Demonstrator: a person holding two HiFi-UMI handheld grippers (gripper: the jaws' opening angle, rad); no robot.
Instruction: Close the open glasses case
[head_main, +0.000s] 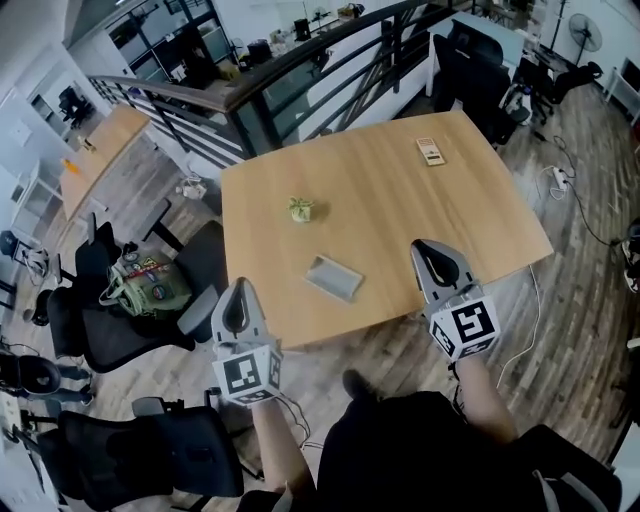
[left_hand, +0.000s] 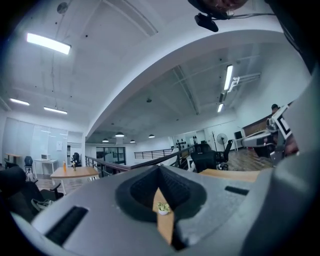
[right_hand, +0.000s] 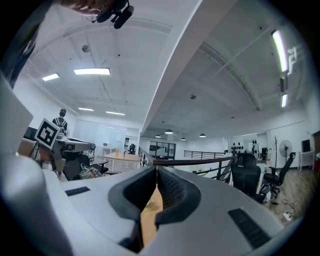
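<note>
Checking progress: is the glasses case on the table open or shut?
Open: the glasses case lies on the table with its hollow inside facing up, no lid over it.

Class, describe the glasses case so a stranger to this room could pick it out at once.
Find the big wooden table beside the dark railing. Near the table's edge closest to the viewer lies the glasses case, a flat, open grey box, unlike the small green plant behind it and the tan item farther off.
</note>
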